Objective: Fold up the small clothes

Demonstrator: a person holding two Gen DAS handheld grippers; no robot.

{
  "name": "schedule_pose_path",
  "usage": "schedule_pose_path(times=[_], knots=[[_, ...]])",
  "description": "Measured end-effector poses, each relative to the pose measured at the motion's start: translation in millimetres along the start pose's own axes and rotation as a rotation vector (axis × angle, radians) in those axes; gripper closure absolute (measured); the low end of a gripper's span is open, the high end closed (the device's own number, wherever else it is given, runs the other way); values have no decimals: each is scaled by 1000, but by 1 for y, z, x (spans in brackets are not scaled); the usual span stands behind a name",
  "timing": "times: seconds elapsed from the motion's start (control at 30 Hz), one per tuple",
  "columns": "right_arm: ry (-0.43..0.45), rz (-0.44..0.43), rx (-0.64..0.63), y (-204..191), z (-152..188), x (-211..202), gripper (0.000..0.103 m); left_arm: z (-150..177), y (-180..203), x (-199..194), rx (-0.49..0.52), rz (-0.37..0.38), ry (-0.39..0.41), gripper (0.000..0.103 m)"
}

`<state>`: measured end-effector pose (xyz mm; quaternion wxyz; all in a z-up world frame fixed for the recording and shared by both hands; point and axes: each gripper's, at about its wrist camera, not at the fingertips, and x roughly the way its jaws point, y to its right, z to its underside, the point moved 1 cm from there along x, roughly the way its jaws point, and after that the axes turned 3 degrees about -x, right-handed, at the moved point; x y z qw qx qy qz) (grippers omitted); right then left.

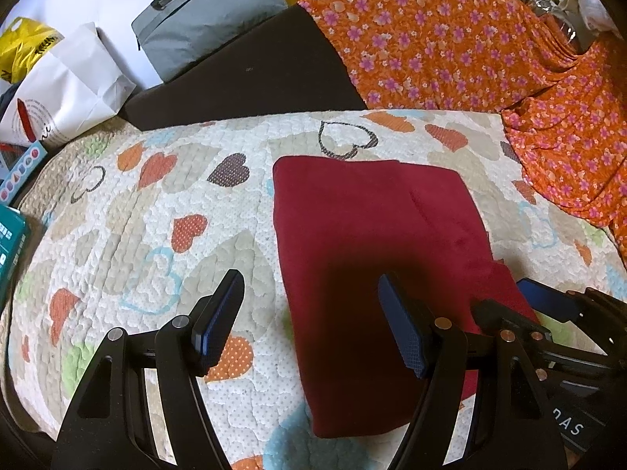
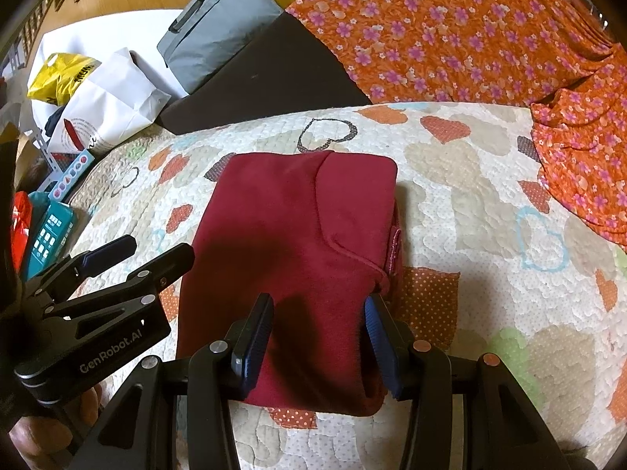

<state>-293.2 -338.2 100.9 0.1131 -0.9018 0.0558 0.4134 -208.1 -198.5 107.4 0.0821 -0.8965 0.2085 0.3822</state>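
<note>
Two grippers, both with jaws spread apart and nothing pinched between them. Left gripper (image 1: 309, 321) hovers low over the quilt, its right finger above the near left part of the folded dark red garment (image 1: 376, 258), its left finger over bare quilt. Right gripper (image 2: 319, 337) straddles the near end of the same red garment (image 2: 298, 250); fabric lies in the gap between the blue pads, pads not closed on it; whether they touch the cloth cannot be told. In the right wrist view the left gripper (image 2: 113, 258) shows at the left edge, just beside the garment's left side.

Garment: folded into a compact rectangle, a curved seam flap on top, lying flat in the middle of the heart-patterned quilt (image 1: 137, 215).

Farther out: orange floral cloth (image 1: 450, 31) draped behind and to the right of the quilt. Dark brown cushion (image 1: 254, 74) behind the quilt. Grey bag (image 1: 203, 15) with a black handle beyond it. White paper bag (image 1: 66, 90) and yellow plastic bag (image 1: 27, 47) at far left. Teal box (image 2: 49, 231) at the quilt's left edge.
</note>
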Motion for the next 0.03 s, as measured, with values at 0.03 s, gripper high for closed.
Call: schedule_pose_path(times=[0.03], knots=[[-1,1,0,0,0,0,56,0,0,0,1,3,1,32]])
